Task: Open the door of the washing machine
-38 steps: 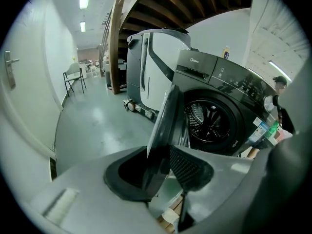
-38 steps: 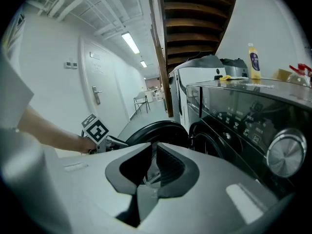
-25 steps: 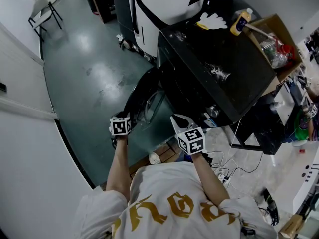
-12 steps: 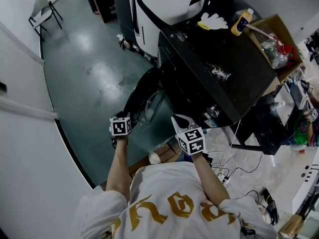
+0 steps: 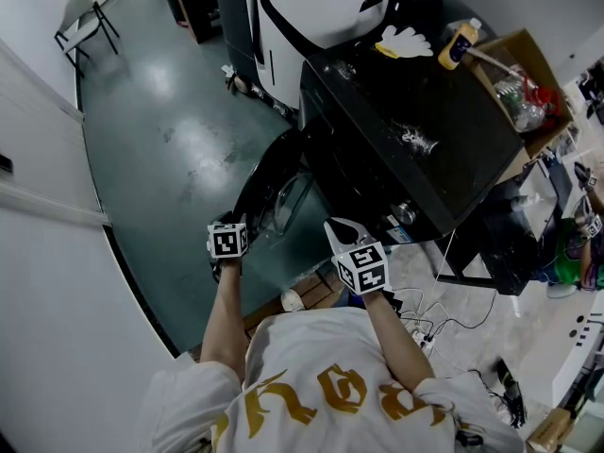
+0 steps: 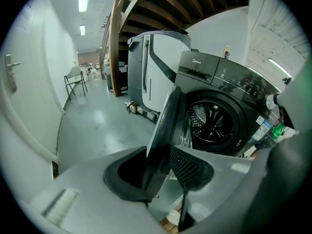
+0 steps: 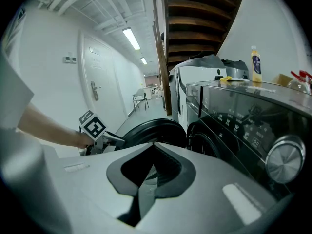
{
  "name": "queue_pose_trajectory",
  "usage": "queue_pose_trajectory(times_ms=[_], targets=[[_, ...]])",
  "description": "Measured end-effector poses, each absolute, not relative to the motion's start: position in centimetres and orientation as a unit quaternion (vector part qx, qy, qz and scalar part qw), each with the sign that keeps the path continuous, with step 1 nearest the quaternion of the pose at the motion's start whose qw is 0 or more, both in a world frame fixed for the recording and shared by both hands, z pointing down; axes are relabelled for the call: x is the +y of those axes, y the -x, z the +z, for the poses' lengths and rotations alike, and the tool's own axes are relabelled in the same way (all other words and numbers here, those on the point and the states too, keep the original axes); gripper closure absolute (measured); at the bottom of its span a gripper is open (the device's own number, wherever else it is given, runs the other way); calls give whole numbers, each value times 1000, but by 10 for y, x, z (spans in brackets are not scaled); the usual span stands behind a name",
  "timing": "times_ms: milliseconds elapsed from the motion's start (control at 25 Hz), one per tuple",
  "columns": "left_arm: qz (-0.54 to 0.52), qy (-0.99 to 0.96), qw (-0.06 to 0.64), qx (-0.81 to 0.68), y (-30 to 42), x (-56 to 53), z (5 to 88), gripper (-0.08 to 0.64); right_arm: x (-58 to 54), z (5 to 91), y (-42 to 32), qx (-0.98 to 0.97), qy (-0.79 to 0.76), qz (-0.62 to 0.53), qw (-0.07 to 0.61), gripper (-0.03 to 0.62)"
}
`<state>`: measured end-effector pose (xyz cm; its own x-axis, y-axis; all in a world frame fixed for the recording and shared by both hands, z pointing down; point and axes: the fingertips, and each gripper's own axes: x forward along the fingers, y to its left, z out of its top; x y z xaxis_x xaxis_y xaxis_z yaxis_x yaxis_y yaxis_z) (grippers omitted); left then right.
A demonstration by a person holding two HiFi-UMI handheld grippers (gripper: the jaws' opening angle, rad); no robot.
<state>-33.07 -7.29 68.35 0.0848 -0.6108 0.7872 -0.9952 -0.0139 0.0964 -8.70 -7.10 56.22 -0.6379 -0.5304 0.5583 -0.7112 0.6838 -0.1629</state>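
One dark door wide open, left gripper pinching its edge, right gripper closed.

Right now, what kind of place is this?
Probably a workshop or lab, not a home laundry: the washing machine, its door open, stands on a bare floor, with loose cables and a cluttered cardboard box close by.

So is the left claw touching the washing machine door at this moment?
Touching. The left gripper view shows the edge of the open washing machine door pinched between the two pads of the left claw, with no gap on either side.
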Motion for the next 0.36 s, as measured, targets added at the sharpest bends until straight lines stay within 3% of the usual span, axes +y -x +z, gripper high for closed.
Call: queue_pose_trajectory(times_ms=[360], targets=[[280,-654,337,-617,330,-73,684,411,-72,563,85,-885,-350,188,241,570]])
